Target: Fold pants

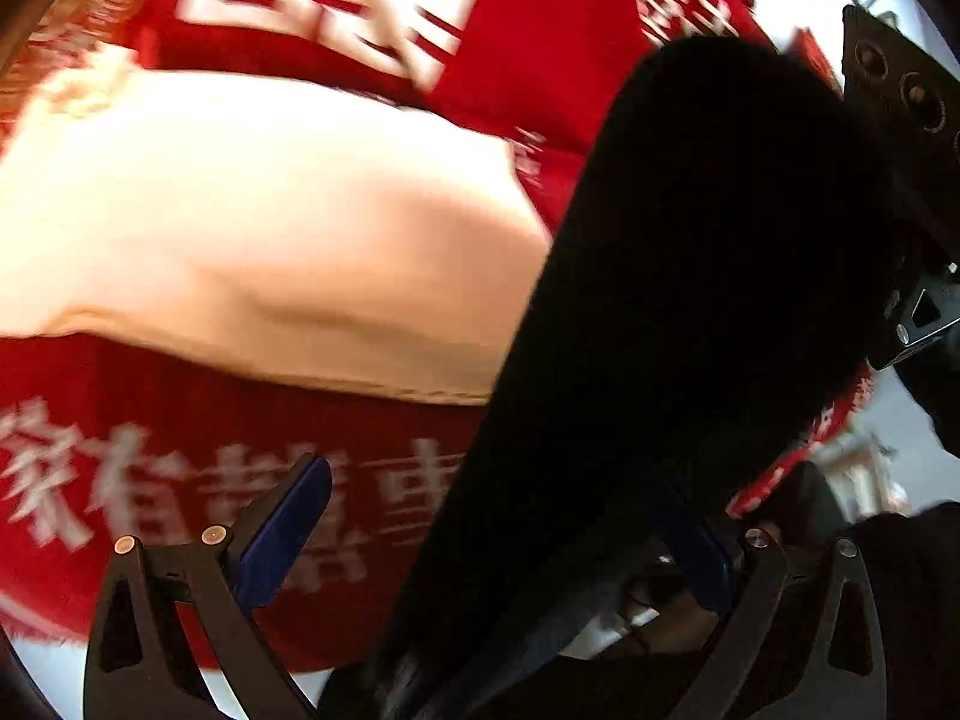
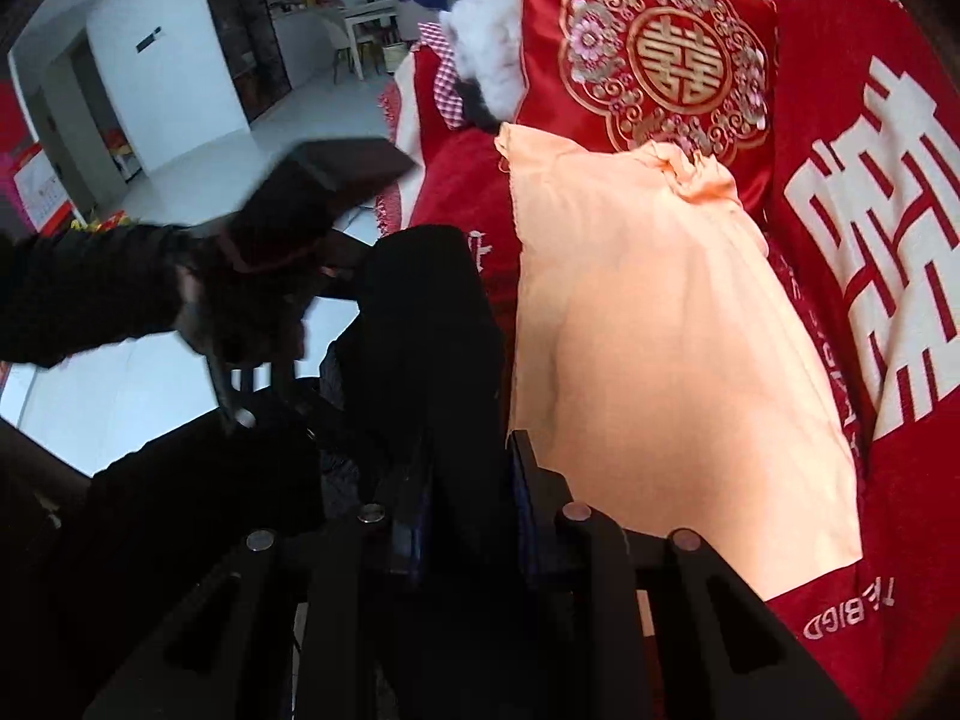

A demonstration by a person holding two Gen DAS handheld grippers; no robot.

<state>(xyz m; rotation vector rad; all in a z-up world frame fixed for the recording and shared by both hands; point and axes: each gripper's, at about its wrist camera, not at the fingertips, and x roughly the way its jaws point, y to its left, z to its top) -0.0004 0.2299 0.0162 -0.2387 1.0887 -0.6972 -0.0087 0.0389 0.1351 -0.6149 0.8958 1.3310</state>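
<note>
The left gripper (image 1: 480,540) stood wide, black pants (image 1: 690,300) draped between its jaws; the right gripper (image 2: 468,510) pinched the pants (image 2: 420,330) beside a peach cloth (image 2: 660,330) on a red blanket (image 2: 840,612) lettered "BIGD".

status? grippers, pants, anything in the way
Right gripper shut on black pants, lifting them. Left gripper open, pants draped between its fingers, not pinched. Peach pillow on red blanket beside the pants; no fold yet.

Right tongs (image 2: 465,498) clamping black pants (image 2: 420,324), peach cloth (image 2: 648,348) beside
</note>
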